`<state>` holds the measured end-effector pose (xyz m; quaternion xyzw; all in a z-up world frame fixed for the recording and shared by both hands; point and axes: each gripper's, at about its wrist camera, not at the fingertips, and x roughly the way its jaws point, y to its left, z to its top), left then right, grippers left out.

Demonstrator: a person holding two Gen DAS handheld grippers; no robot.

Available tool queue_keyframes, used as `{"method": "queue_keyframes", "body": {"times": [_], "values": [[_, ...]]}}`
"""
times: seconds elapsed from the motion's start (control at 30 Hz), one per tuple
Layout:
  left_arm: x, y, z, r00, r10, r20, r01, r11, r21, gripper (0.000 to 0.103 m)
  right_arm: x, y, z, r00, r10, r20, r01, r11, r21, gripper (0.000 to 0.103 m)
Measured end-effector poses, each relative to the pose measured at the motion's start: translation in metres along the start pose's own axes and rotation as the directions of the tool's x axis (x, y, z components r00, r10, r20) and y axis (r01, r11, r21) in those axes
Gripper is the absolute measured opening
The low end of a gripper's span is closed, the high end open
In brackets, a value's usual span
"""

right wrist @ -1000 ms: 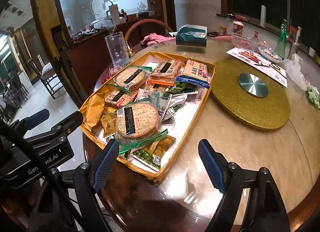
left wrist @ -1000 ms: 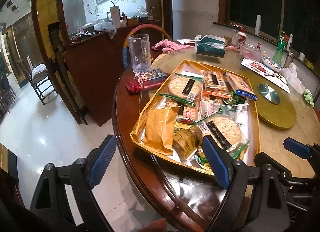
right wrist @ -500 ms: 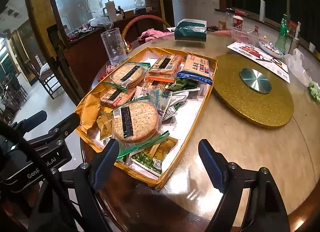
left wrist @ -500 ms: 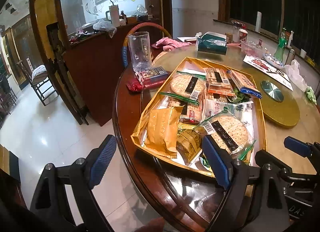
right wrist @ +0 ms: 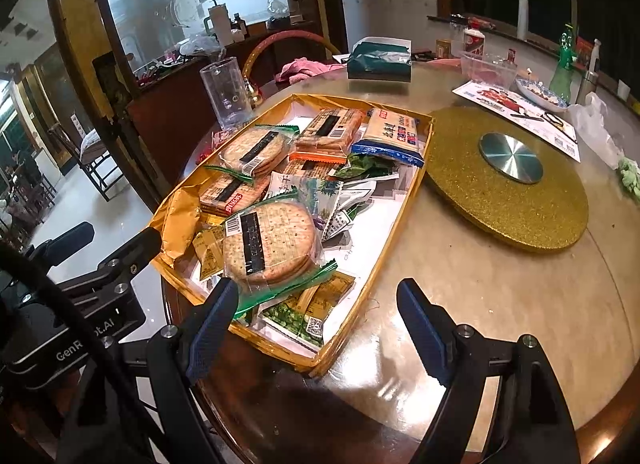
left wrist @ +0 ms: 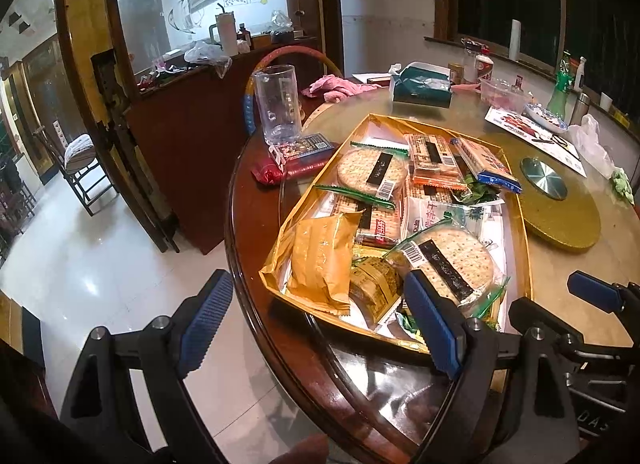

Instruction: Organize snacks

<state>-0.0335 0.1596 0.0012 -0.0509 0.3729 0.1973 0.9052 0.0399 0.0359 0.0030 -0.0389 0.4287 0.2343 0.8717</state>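
Note:
A shallow gold box (left wrist: 524,248) (right wrist: 416,184) lies on the round table, filled with several snack packs. A round cracker pack (left wrist: 452,260) (right wrist: 268,244) with a black label sits at its near end, and an orange pouch (left wrist: 322,260) (right wrist: 180,224) leans on the left wall. Further back are another round cracker pack (left wrist: 370,172) (right wrist: 256,150), an orange-edged biscuit pack (left wrist: 434,162) (right wrist: 328,130) and a blue-edged pack (left wrist: 486,164) (right wrist: 394,136). My left gripper (left wrist: 320,324) hangs open before the box's near left corner. My right gripper (right wrist: 320,324) stands open at its near right corner, empty.
A clear plastic cup (left wrist: 278,104) (right wrist: 226,94) and a red and blue packet (left wrist: 296,162) stand left of the box. A gold turntable (left wrist: 560,204) (right wrist: 508,176) lies to the right. A green tissue box (right wrist: 380,60), bottles and a printed sheet (right wrist: 520,112) sit behind.
Both grippers have drifted slightly back and up from the box, so the table and box sit a little lower and farther. Nothing was taken hold of; both stay open.

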Motion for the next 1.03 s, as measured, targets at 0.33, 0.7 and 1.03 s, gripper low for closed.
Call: {"method": "queue_keyframes", "body": {"times": [0.33, 0.7, 1.03], "values": [[-0.0030, -0.0037, 0.0021, 1.000, -0.006, 0.004, 0.006, 1.000, 0.013, 0.088, -0.0021, -0.0017, -0.0002, 1.000, 0.003, 0.005, -0.003, 1.000, 0.003, 0.082], [-0.0053, -0.0042, 0.0035, 1.000, 0.006, 0.017, -0.007, 1.000, 0.024, 0.088, -0.0021, 0.0004, -0.0008, 1.000, 0.008, 0.004, -0.008, 1.000, -0.002, 0.082], [-0.0064, 0.0019, 0.0060, 1.000, -0.008, 0.030, 0.007, 1.000, 0.026, 0.088, -0.0025, -0.0002, 0.0015, 1.000, 0.005, 0.009, -0.005, 1.000, 0.004, 0.082]]}}
